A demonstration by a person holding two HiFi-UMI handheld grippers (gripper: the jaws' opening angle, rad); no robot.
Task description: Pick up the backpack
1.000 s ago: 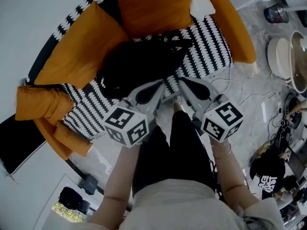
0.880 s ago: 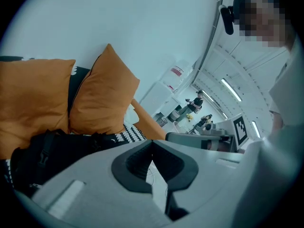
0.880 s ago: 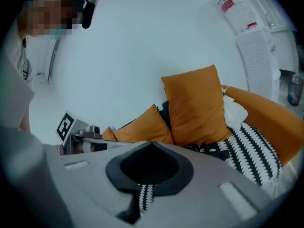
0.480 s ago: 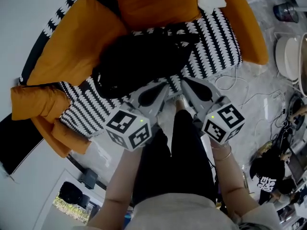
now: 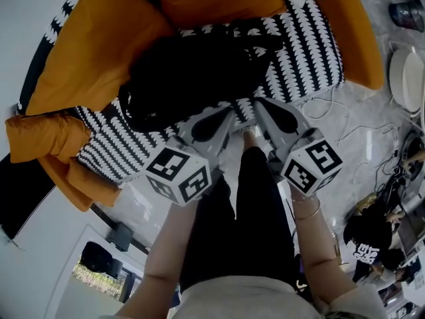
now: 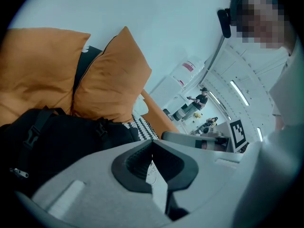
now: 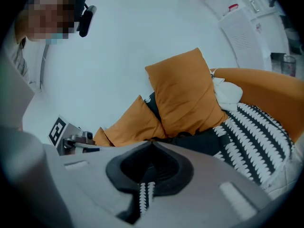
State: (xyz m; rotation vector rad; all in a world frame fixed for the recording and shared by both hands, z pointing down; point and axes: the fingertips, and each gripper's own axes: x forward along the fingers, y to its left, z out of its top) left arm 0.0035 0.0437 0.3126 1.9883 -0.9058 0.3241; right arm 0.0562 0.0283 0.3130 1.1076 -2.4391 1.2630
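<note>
Sinking since the frame a second back, the left tongs (image 5: 229, 115) and right tongs (image 5: 259, 105) sit lower against the sofa (image 5: 362, 52), and the backpack (image 5: 192, 72) fills more of the head view than it did. The backpack lies where it lay, slumped on the seat cover (image 5: 305, 45), at eleven o'clock from the two tips and just beyond them.

Both forearms reach forward side by side over the person's black trousers (image 5: 246, 205). The left tongs angle toward one o'clock and the right toward eleven, so the noses nearly meet at the seat's front edge. Each pair of jaws is pressed together with nothing between.

The backpack is soft matte black fabric with a flat webbing strap (image 6: 40, 120). The seat cover carries a black-and-white scallop print, and plump orange cushions (image 5: 93, 52) lean behind it. The tongs are smooth grey plastic with ribbed dark pads, each backed by a marker cube (image 5: 178, 175).
</note>
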